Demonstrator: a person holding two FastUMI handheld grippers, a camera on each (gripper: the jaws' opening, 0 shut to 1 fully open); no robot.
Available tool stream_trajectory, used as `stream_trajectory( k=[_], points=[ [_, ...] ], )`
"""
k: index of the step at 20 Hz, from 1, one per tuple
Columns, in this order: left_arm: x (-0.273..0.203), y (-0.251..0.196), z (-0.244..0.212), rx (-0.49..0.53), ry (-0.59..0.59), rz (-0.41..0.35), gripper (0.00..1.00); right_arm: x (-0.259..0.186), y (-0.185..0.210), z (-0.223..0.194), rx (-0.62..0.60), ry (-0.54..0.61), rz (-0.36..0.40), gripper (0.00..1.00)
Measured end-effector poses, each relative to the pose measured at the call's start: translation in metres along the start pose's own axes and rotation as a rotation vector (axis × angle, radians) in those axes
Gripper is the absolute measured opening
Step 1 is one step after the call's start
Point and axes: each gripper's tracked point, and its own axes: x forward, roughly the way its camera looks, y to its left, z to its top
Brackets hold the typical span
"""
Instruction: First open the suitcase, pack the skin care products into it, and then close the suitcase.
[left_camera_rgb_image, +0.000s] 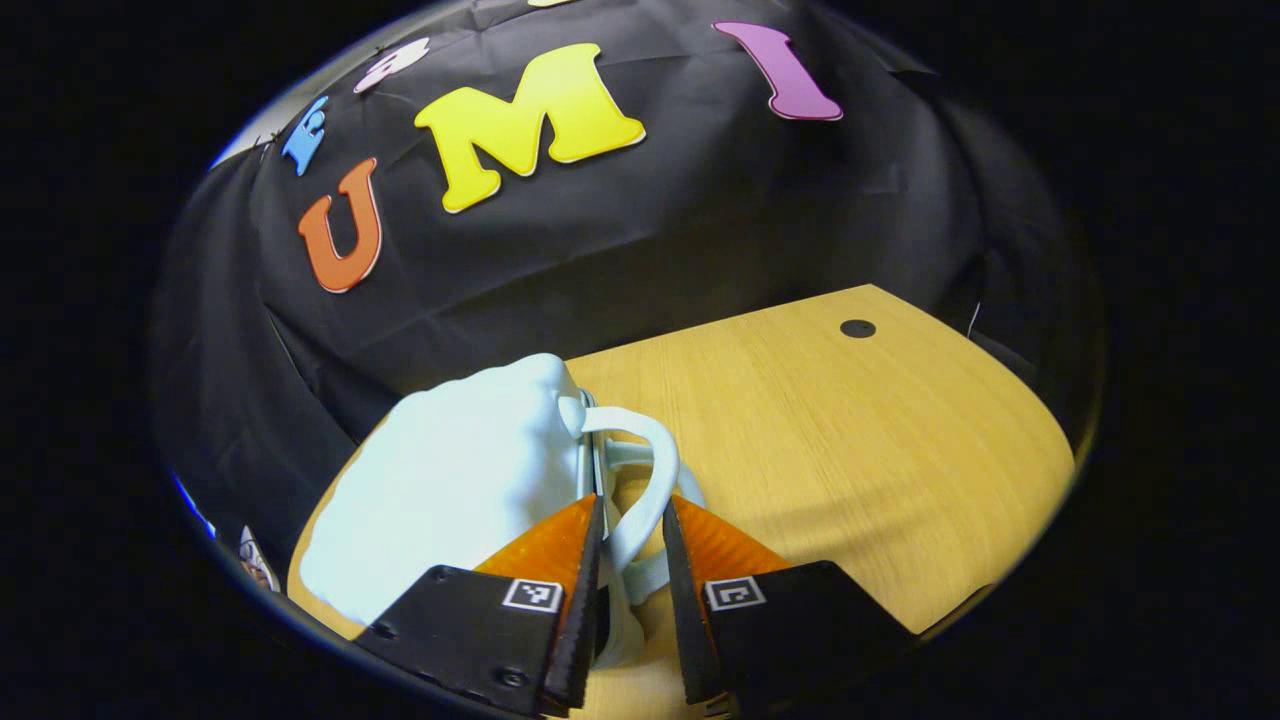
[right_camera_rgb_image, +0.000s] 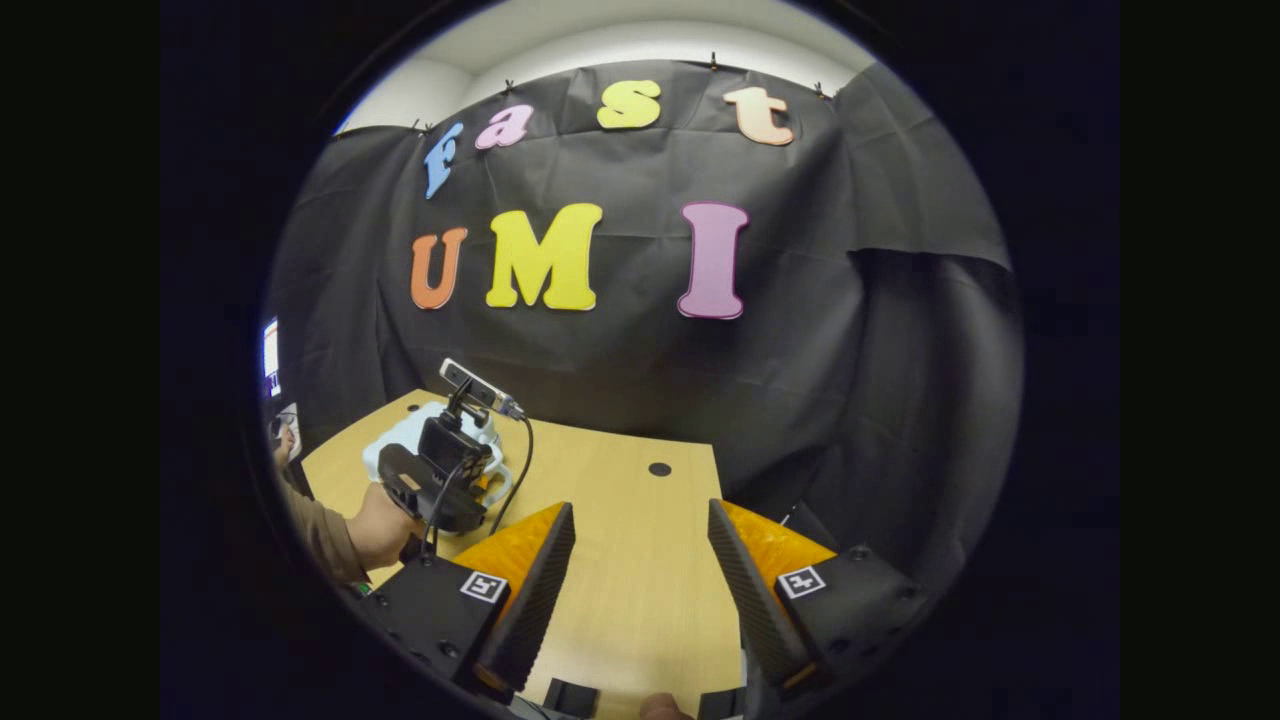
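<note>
While the pale blue suitcase (left_camera_rgb_image: 450, 480) lies shut at the table's (left_camera_rgb_image: 850, 440) left end, its white handle (left_camera_rgb_image: 645, 480) runs straight between the left gripper's (left_camera_rgb_image: 633, 545) narrowed jaws, nearly pinched, and the right gripper (right_camera_rgb_image: 640, 560) hangs spread wide, well apart.

You are working in a staged recording booth, more lab than home. Black cloth (right_camera_rgb_image: 640, 380) hangs clipped along its top edge as a backdrop, with a plain white wall and ceiling (right_camera_rgb_image: 640, 40) showing above it. Your bench is a bare light-wood desk (right_camera_rgb_image: 640, 560) with a round cable hole (right_camera_rgb_image: 659, 468), office furniture. A lit screen (right_camera_rgb_image: 271, 358) glows at the booth's left edge.
</note>
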Motion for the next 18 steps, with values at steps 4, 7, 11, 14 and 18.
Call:
stream_trajectory(
  k=[4, 7, 11, 14, 18],
  points=[
    [-0.067, 0.011, 0.059, -0.118, -0.136, -0.022, 0.61, 0.003, 0.014, 0.028, 0.026, -0.044, -0.004, 0.8],
    [-0.125, 0.04, 0.097, -0.188, -0.244, -0.022, 0.75, 0.009, 0.04, 0.041, 0.041, -0.058, -0.025, 0.79],
    [-0.192, 0.078, 0.111, -0.2, -0.309, -0.012, 0.84, 0.008, 0.085, 0.054, 0.057, -0.057, -0.057, 0.8],
    [-0.22, 0.109, 0.106, -0.207, -0.328, -0.001, 0.86, 0.004, 0.12, 0.066, 0.037, -0.097, -0.052, 0.8],
    [-0.236, 0.15, 0.094, -0.202, -0.343, 0.053, 0.87, 0.003, 0.164, 0.067, 0.011, -0.097, -0.033, 0.8]
  ],
)
